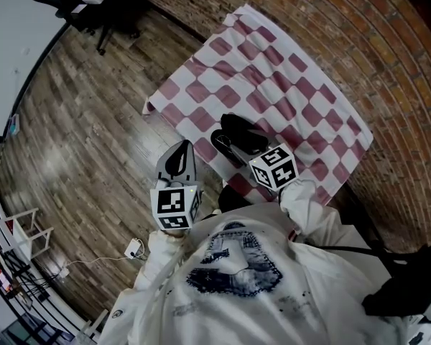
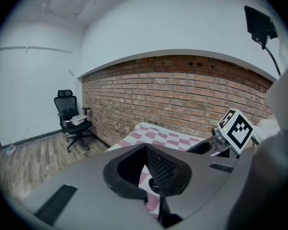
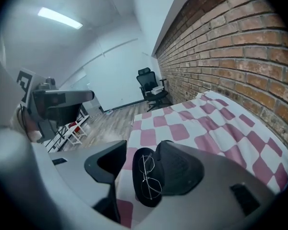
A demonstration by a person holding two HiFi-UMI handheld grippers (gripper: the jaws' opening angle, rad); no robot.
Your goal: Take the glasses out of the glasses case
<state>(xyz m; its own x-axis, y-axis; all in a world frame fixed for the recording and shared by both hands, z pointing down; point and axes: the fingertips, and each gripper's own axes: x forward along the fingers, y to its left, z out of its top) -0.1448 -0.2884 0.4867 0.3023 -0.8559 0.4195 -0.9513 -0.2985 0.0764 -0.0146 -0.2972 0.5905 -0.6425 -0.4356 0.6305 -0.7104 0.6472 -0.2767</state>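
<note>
Two claws appear in the head view. Only the right gripper view shows the wire-rimmed glasses [image 3: 150, 176], lying in the open black glasses case [image 3: 138, 188] on the checked cloth [image 1: 273, 70] between the right claw's [image 3: 145, 145] wide-apart jaws, ungripped. The left claw [image 2: 145, 147], closed and empty, hangs beside the counter.

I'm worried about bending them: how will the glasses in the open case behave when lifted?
The glasses look thin and wire-framed, so probably light and easily bent by a hard squeeze. They lie loose in the case, so should lift free, though the case might slide on the cloth.
</note>
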